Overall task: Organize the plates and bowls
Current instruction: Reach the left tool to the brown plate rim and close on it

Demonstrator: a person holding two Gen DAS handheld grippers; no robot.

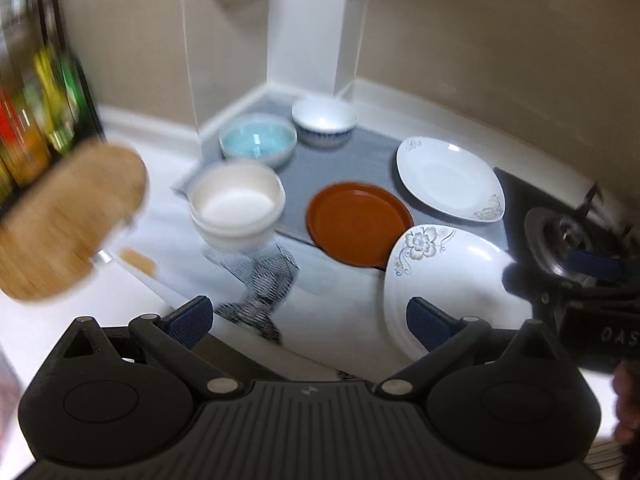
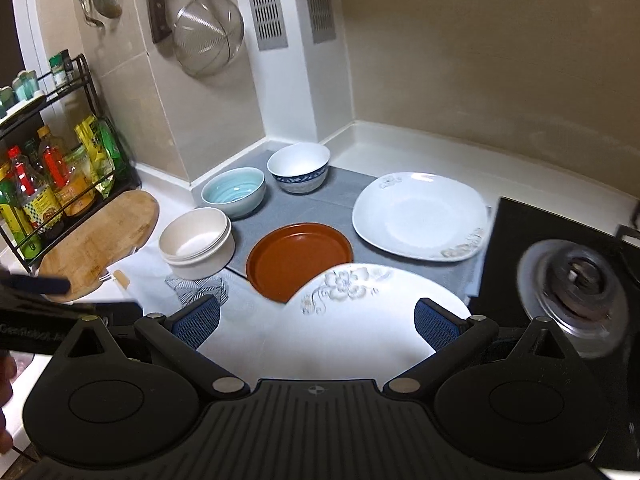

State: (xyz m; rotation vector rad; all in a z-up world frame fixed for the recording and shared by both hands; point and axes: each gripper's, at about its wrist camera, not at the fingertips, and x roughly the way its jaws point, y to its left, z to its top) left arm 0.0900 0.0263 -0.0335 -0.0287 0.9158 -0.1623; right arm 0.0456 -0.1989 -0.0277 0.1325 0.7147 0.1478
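Note:
On a grey mat stand a white bowl with a blue band, a light blue bowl, a brown plate and a white floral plate. A stack of white bowls stands left of the mat. A second white floral plate lies nearest, overlapping the brown plate's rim. My right gripper is open, its fingers spread on either side of this plate. My left gripper is open and empty over the counter, its right finger in front of that plate's left edge.
A wooden cutting board and a rack of bottles stand at the left. A gas burner on a black hob is at the right. A strainer and utensils hang on the wall. A patterned cloth lies on the white counter.

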